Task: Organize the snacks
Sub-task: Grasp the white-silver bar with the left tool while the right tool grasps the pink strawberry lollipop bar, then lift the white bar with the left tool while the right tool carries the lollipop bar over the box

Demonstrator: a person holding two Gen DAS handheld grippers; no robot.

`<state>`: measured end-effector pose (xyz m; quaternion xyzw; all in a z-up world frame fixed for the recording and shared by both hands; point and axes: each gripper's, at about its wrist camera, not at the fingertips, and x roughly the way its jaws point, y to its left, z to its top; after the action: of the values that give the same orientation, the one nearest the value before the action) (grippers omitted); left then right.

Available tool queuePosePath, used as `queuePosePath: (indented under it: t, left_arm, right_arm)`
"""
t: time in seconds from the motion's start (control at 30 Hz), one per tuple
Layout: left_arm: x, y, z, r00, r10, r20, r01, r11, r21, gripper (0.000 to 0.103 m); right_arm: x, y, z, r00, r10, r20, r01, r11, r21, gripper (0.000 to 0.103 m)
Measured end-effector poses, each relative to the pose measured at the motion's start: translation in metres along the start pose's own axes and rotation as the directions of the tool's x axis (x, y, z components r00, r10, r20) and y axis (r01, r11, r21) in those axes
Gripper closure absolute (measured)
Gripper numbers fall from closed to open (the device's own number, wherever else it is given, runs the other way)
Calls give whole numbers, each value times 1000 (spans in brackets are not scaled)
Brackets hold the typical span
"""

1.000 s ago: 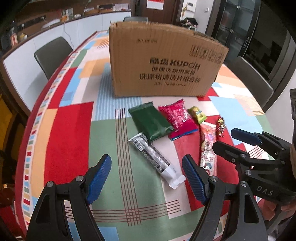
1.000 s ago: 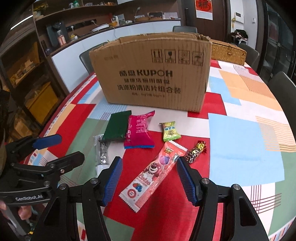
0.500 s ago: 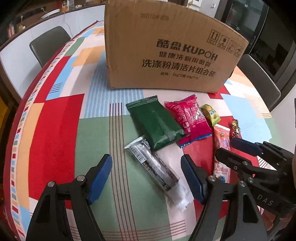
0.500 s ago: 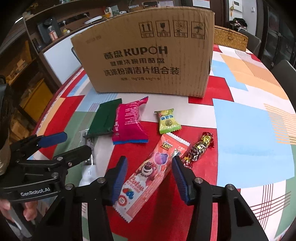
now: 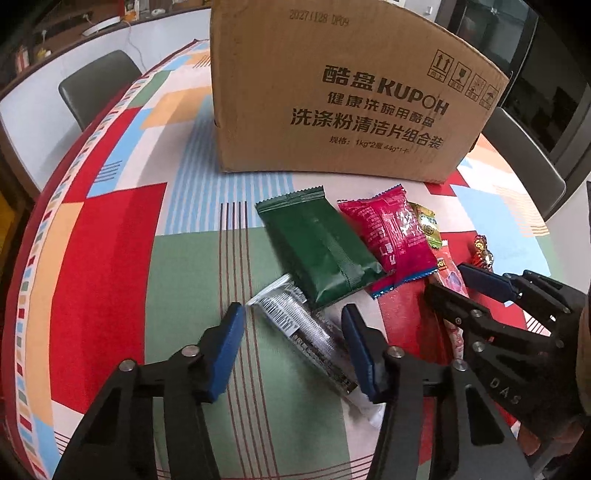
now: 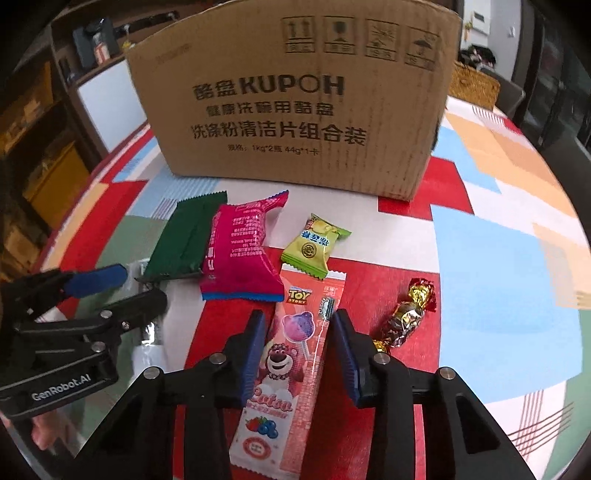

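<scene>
Here, nearest: left gripper [image 5: 291, 334] straddling silver bar [image 5: 306, 332], right gripper [image 6: 297, 341] straddling lollipop pack [image 6: 291, 365], both closing, not yet pinching. Mid-desk: green pack [image 5: 317, 247] overlapping the bar's far end, so possibly dragged along. Slick flat wrappers, likely to slip. Toward the far edge: box [image 6: 295, 103].

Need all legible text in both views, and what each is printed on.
"KUPOH": cardboard box, Chinese lines below.
"1kg*2", "44g*1": box spec line.
"2027/1128": box top edge, roughly legible.
"TOY STORY": pink lollipop packet.
"GenRobot.AI": left hand-held gripper.
"DAS": right hand-held gripper.
Other wrappers: unreadable.
</scene>
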<state>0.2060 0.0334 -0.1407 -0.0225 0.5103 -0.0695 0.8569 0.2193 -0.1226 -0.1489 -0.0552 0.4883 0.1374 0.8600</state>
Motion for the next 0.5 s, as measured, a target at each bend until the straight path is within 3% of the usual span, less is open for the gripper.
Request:
queuePosePath:
  t: [0.23, 0.5]
  left_arm:
    - [-5, -2, -8, 1000, -10, -5, 10, 1000, 11, 76]
    - [-19, -8, -34, 999, -45, -27, 46, 999, 18, 83]
  right_arm:
    - [0, 3, 1, 1000, -15, 8, 15, 1000, -26, 71]
    - [-12, 7, -17, 1000, 25, -16, -25, 999, -21, 71]
